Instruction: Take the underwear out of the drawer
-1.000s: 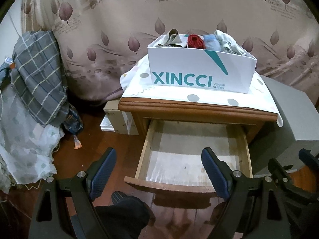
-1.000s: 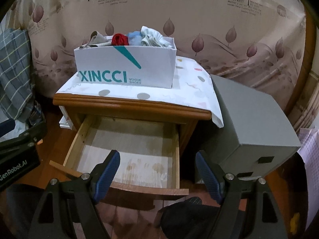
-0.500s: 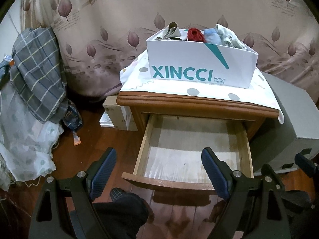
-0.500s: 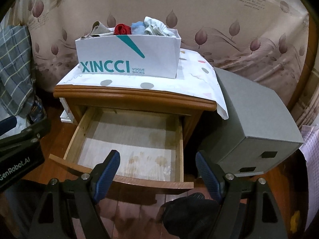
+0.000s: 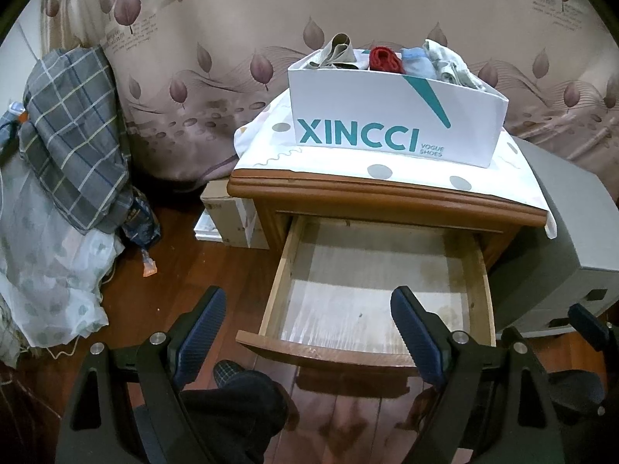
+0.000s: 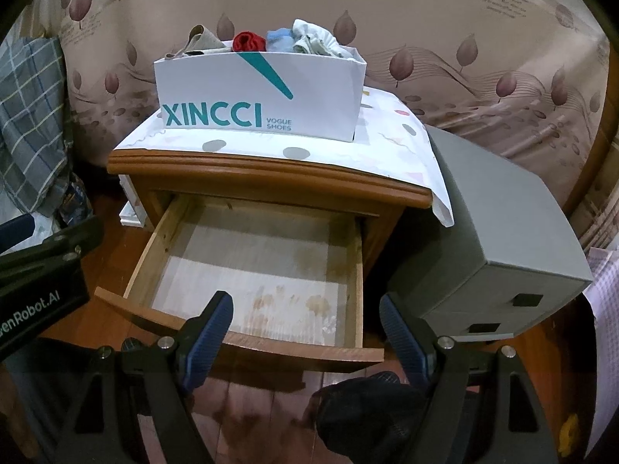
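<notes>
Both jaws wide apart, holding nothing, drawer [image 5: 381, 290] back hidden under nightstand [image 5: 387, 197], underwear [image 5: 383, 60] half-hidden in box [image 5: 390, 116]

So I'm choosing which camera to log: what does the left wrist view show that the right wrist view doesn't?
Only the left wrist view shows the white bag and orange scrap on the floor. Only the right wrist view shows the grey cabinet whole, with its two dark slots. Both show the open, bare drawer, the clothes-filled shoe box, and open grippers: left gripper, right gripper.
</notes>
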Available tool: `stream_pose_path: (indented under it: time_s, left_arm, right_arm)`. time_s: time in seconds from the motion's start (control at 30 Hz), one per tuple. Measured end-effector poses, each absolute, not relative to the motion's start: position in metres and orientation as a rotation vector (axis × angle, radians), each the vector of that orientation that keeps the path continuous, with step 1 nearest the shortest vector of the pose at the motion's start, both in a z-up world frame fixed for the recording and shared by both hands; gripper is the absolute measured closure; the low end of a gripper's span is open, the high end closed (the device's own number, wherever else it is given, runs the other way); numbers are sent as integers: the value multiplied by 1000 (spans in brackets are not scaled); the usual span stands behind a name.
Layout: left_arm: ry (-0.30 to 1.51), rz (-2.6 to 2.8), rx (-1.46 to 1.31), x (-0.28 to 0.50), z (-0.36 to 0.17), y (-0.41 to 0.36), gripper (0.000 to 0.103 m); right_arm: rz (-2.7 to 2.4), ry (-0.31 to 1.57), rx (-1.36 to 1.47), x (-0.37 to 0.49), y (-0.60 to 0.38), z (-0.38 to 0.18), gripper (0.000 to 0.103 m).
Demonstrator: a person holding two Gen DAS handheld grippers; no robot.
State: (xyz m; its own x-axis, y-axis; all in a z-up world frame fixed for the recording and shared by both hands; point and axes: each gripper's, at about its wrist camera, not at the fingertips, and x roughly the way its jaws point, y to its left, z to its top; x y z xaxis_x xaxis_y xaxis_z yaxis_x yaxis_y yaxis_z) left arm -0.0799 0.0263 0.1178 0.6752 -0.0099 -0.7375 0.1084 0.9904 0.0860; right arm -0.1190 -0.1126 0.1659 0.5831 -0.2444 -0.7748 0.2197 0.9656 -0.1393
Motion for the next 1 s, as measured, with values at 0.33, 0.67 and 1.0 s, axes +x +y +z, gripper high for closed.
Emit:
stream_pose_path:
  time_s: [0.33,0.67,1.0]
  left_arm:
    - [841,-63,124,-77,112,27,18]
    - [842,-82,120,-77,107,29,18]
    - [855,-82,114,-76,106,26,18]
  right_arm:
    - [-255,928,-35,-116,-110,161,23]
    - [-254,933,-34,-115,-111,160,23]
    - [-258,938,-32,-115,-113,157,23]
